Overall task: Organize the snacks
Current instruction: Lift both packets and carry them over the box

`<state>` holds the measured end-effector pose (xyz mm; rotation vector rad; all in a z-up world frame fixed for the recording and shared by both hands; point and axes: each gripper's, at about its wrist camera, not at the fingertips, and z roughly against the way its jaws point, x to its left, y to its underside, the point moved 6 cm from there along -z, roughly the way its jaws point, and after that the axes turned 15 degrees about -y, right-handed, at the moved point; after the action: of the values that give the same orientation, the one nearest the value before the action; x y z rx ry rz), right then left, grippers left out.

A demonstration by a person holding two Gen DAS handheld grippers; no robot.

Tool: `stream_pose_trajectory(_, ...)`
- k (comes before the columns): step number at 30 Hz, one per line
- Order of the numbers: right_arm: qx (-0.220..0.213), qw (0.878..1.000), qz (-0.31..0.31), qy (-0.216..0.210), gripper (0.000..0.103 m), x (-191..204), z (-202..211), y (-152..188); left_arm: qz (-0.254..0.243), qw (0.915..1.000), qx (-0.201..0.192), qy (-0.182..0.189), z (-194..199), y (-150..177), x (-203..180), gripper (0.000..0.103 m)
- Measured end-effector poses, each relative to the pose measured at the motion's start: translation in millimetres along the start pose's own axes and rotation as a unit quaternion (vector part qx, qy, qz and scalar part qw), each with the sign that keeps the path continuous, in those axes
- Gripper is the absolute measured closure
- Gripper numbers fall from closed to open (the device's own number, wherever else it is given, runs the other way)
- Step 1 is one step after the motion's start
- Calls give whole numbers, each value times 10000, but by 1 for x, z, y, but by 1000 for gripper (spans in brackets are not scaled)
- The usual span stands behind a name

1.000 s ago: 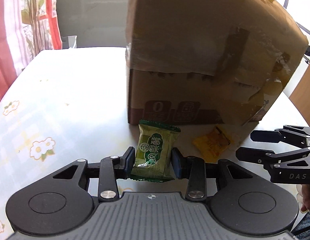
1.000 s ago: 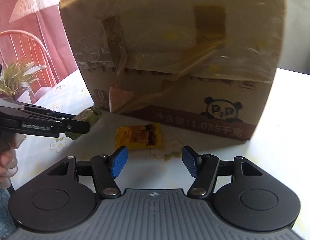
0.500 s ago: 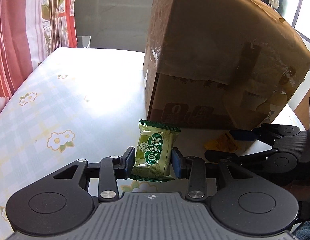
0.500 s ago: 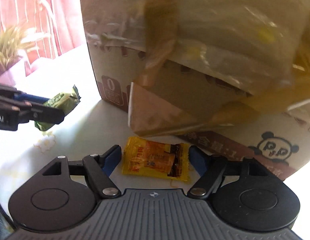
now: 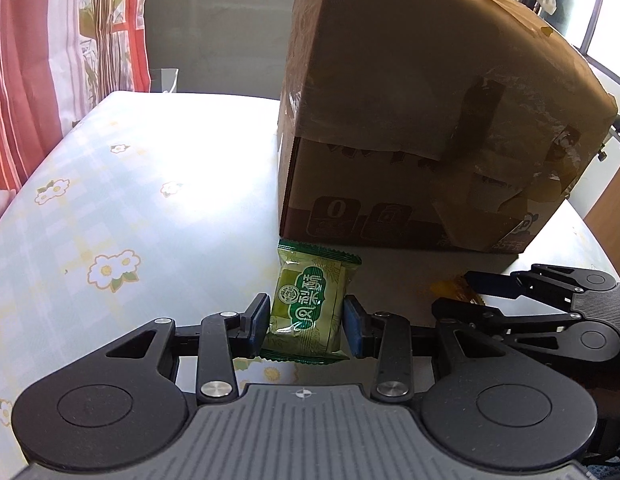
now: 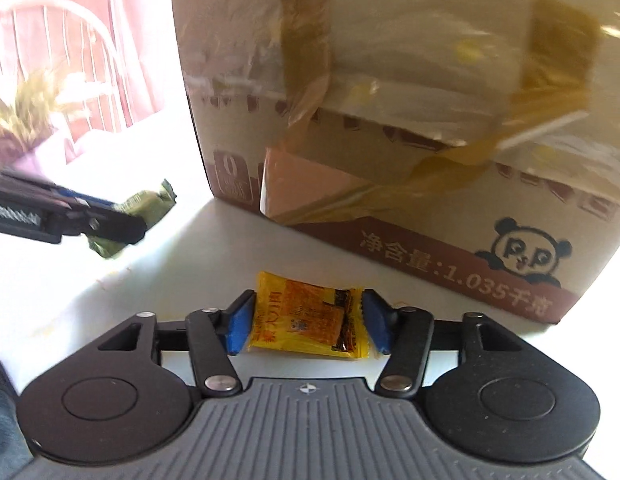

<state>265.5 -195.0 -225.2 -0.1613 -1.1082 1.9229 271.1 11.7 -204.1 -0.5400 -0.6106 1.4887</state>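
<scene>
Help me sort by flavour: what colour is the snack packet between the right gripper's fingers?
Yellow snack packet with orange and dark brown print; clearest in the right wrist view.

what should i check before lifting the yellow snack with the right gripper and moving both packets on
1. Left gripper clamped on the green snack packet: ok, pads press both sides.
2. Green packet clear of the table: ok, the right wrist view shows it held in the air.
3. Yellow snack packet centred in the right gripper: ok, it lies between the pads.
4. Right grip firm: cannot tell; the jaws have just been closing and the pads sit at the wrapper's ends, contact unclear.
5. Yellow packet free of the cardboard box: ok, a gap of table shows between them.
6. Box open to receive snacks: cannot tell, only its taped sides show.
</scene>
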Motion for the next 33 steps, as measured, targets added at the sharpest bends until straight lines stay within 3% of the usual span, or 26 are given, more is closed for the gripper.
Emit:
stream_pose_trajectory(10, -538, 9983, -158, -156, 56, -4, 54, 2, -99, 9999, -86, 70, 7, -4, -11, 62)
stream_pose_trajectory(18, -977, 9951, 120, 113, 56, -6, 108, -10, -186, 9976, -652, 143, 45, -24, -20, 62)
stream_pose_trajectory(21, -1175, 9924, 311, 201, 56, -7, 128, -20, -329, 9943, -953, 350, 67, -38, -28, 62)
stream_pose_trajectory(27, -1868, 9793, 704, 323, 56, -10, 159, -76, -708, 9795, -1772, 642, 112, -91, -49, 61)
stream_pose_trajectory(33, -2219, 9682, 1061, 449, 56, -27, 164, -142, -713, 9673, -2381, 503, 117, -160, -66, 61)
